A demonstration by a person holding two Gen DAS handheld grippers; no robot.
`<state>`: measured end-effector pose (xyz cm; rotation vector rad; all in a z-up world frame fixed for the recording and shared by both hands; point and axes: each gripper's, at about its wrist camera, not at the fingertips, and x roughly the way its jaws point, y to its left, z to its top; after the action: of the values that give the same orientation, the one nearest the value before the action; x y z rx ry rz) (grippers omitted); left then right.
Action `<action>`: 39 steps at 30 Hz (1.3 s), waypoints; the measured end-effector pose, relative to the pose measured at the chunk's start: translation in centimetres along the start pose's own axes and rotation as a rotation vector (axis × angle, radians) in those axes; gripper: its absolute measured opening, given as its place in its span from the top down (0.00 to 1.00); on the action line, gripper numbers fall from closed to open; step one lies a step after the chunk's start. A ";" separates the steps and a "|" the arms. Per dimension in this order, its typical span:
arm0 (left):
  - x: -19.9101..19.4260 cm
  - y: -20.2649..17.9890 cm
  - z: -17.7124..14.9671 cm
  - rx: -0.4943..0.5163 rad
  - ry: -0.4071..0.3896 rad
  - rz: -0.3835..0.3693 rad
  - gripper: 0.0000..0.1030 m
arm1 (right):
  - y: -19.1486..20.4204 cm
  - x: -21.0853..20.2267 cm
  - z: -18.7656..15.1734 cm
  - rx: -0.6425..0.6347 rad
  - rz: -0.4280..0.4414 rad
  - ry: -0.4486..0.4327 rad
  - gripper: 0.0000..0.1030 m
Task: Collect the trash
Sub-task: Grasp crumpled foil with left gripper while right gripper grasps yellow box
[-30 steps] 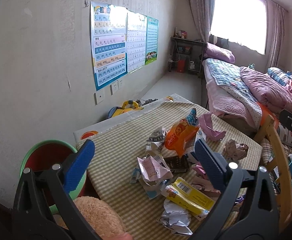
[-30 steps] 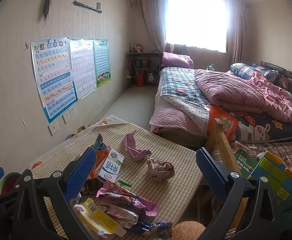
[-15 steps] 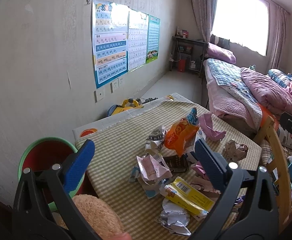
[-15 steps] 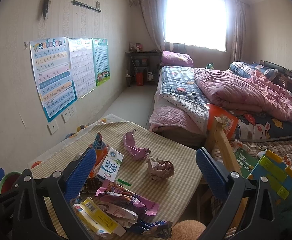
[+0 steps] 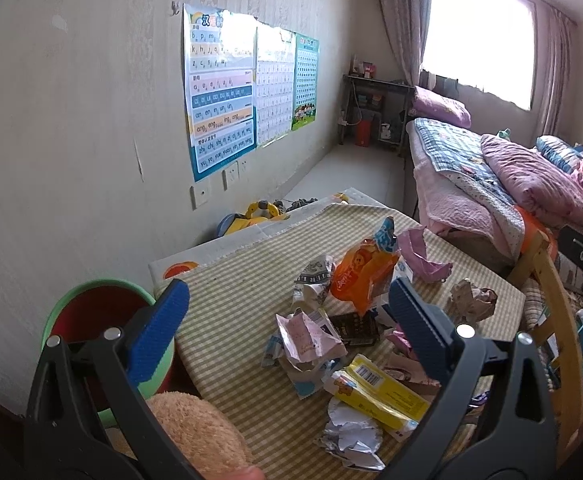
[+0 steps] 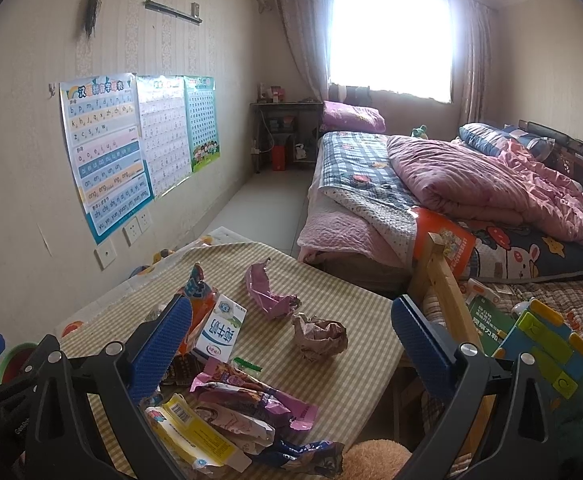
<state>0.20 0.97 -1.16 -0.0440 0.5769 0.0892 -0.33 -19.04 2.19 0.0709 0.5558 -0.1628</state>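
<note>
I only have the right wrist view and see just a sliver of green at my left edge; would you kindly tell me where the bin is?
Observer: The green bin, red inside, stands on the floor off the table's left side, close to the wall.
Operator: Thank you. Is the left gripper holding anything?
Observer: No, the left gripper is open and empty, above the near part of the table.
Operator: Is any trash hidden from me behind the orange bag?
Observer: Yes, a crumpled grey wrapper lies just to the left of the orange bag.
</note>
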 end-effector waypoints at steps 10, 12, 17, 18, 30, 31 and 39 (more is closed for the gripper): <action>-0.1 -0.6 -0.1 0.053 -0.003 -0.031 0.05 | -0.3 0.3 -0.1 0.002 0.010 0.013 0.07; 0.2 -0.7 -0.3 0.065 0.025 -0.051 0.05 | -0.6 0.7 -0.1 -0.004 0.021 0.028 0.07; 1.9 -1.1 -2.6 0.081 0.175 -0.147 0.05 | -2.3 2.4 -0.7 -0.012 0.060 0.083 0.07; 2.7 -1.3 -3.6 0.088 0.228 -0.161 0.05 | -2.6 2.8 -0.9 -0.006 0.065 0.100 0.07; 8.5 -3.6 -11.5 0.176 0.586 -0.227 0.21 | -4.1 6.6 -5.1 0.061 0.339 0.383 0.07; 8.7 -3.5 -11.6 0.167 0.599 -0.235 0.22 | -3.9 6.5 -5.4 0.065 0.369 0.402 0.08; 7.2 -3.3 -9.9 0.153 0.583 -0.323 0.90 | 0.0 5.9 -7.5 -0.011 0.524 0.495 0.31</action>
<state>1.18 -2.41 -13.38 -0.0133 1.1485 -0.2928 0.72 -18.98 -7.35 0.2472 1.0104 0.3796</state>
